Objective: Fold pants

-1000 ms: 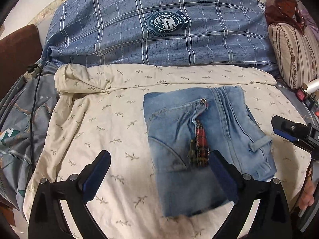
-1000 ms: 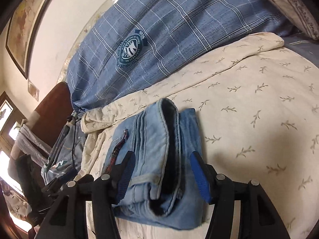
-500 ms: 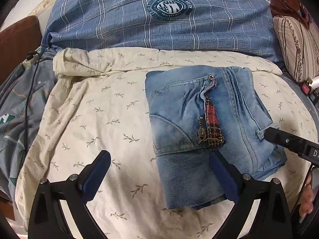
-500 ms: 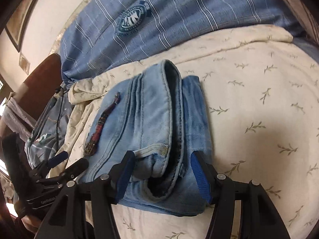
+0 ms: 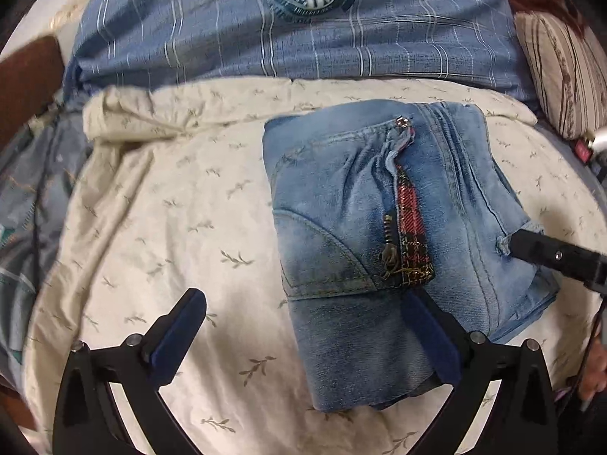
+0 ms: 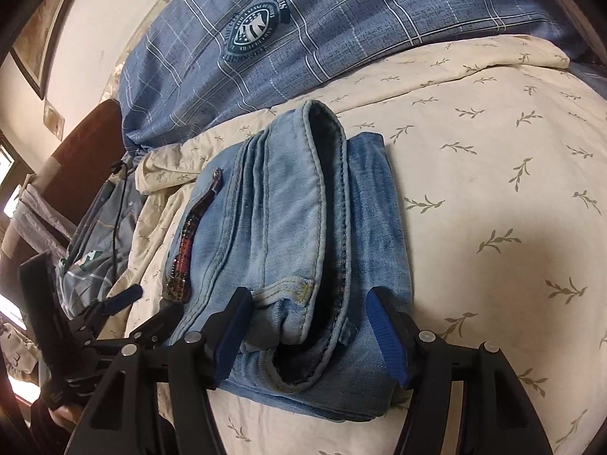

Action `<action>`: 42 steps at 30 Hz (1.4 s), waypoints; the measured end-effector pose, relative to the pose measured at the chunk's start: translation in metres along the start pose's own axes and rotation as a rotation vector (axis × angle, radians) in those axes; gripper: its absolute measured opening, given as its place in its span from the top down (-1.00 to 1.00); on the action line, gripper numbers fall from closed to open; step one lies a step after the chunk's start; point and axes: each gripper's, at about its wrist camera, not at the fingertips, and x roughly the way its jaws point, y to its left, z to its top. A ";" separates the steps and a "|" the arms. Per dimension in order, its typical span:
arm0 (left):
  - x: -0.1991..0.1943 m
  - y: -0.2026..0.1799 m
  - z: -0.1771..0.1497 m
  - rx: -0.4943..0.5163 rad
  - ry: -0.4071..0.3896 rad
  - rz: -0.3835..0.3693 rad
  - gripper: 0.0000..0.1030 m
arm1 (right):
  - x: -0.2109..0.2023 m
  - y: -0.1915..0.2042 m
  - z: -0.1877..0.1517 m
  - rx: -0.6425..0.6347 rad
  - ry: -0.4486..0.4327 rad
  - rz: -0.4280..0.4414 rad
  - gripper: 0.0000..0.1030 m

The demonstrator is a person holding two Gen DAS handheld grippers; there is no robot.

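Light blue jeans (image 5: 364,235) lie folded in a thick rectangular bundle on the cream leaf-print sheet (image 5: 159,227), fly with red plaid lining and brass zipper facing up. My left gripper (image 5: 303,326) is open at the bundle's near left corner, its right finger (image 5: 428,330) over the denim edge. My right gripper (image 6: 311,326) is open with its fingers on either side of the bundle's waistband end (image 6: 303,303), close to the cloth. The right gripper's finger (image 5: 546,250) shows at the jeans' right edge in the left wrist view.
A blue plaid quilt (image 5: 288,22) with a round emblem is piled behind the sheet. A striped pillow (image 5: 561,60) lies at the right. A brown headboard (image 6: 87,151) and grey bedding with a black cable (image 6: 114,212) lie at the left.
Both grippers have moved closer to the jeans. The right gripper now has its open fingers around the waistband end. The jeans have not changed shape.
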 end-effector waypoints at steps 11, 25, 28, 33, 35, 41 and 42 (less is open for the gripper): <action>-0.002 -0.012 0.006 0.073 0.025 0.062 -1.00 | -0.002 0.003 -0.004 0.037 -0.004 -0.043 -0.30; -0.005 -0.027 0.015 0.150 0.094 0.177 -1.00 | -0.018 0.024 -0.022 0.078 -0.049 -0.191 -0.30; -0.006 -0.021 0.015 0.107 0.113 0.150 -1.00 | -0.048 0.037 -0.030 0.028 -0.147 -0.237 -0.31; -0.003 -0.015 0.015 0.038 0.163 0.130 -1.00 | -0.113 0.040 -0.049 0.032 -0.347 -0.184 -0.32; -0.006 -0.020 0.014 0.063 0.146 0.150 -1.00 | -0.127 0.034 -0.054 0.090 -0.349 -0.154 -0.32; -0.012 -0.018 0.011 0.055 0.129 0.152 -1.00 | -0.134 0.011 -0.075 0.154 -0.420 -0.065 -0.38; -0.012 -0.017 0.012 0.054 0.134 0.148 -1.00 | -0.125 -0.001 -0.073 0.231 -0.386 -0.035 -0.40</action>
